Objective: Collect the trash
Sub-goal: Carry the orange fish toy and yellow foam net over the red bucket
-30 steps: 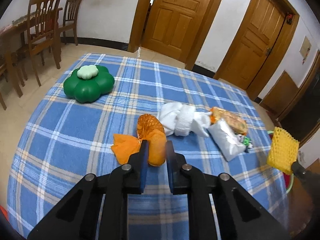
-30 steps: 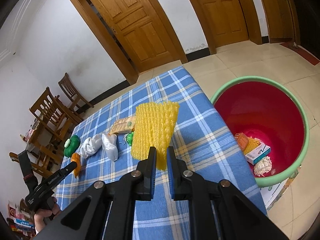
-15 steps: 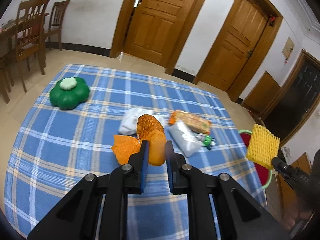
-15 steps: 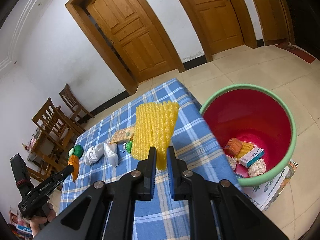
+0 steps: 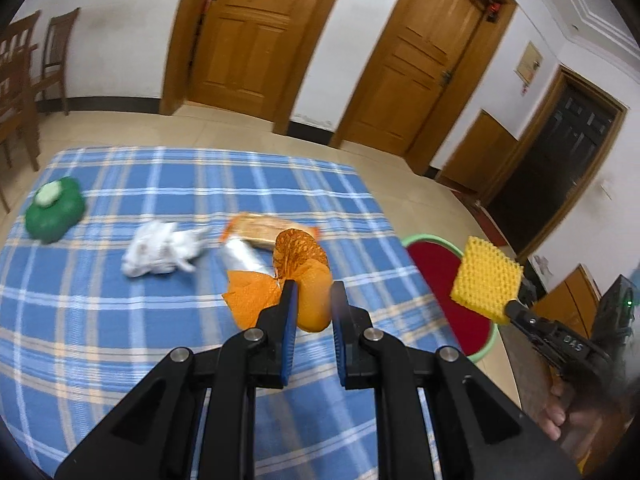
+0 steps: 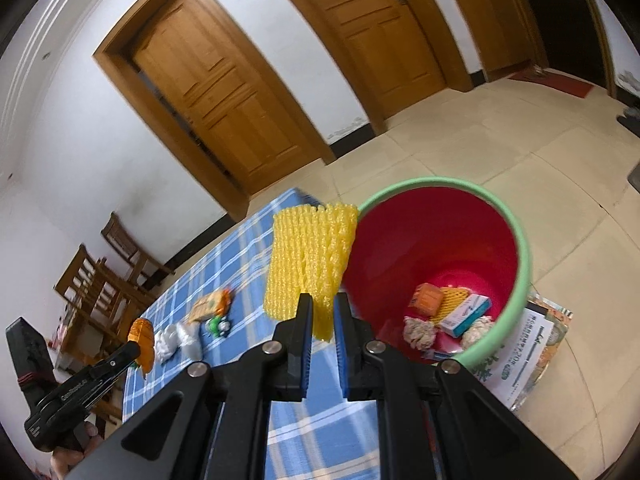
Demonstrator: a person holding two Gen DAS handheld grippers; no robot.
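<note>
My left gripper (image 5: pixel 313 295) is shut on an orange foam net and wrapper (image 5: pixel 304 276), held above the blue checked tablecloth (image 5: pixel 120 320). My right gripper (image 6: pixel 323 312) is shut on a yellow foam net (image 6: pixel 310 264), held next to the rim of the red bin with a green rim (image 6: pixel 520 248). The bin (image 5: pixel 440 280) stands on the floor off the table's right edge and holds several pieces of trash (image 6: pixel 452 312). The yellow net also shows in the left wrist view (image 5: pixel 486 280), and the orange piece in the right wrist view (image 6: pixel 142 338).
On the cloth lie a white crumpled cloth (image 5: pixel 160 248), a silver bag (image 5: pixel 244 254), an orange snack packet (image 5: pixel 260 228) and a green clover-shaped toy (image 5: pixel 54 212). Wooden chairs (image 5: pixel 24 80) stand far left. A printed paper (image 6: pixel 528 344) lies under the bin.
Both grippers have swung right toward the bin with their loads. The yellow net now sits at the bin's rim. The table items have shifted left in the left wrist view.
</note>
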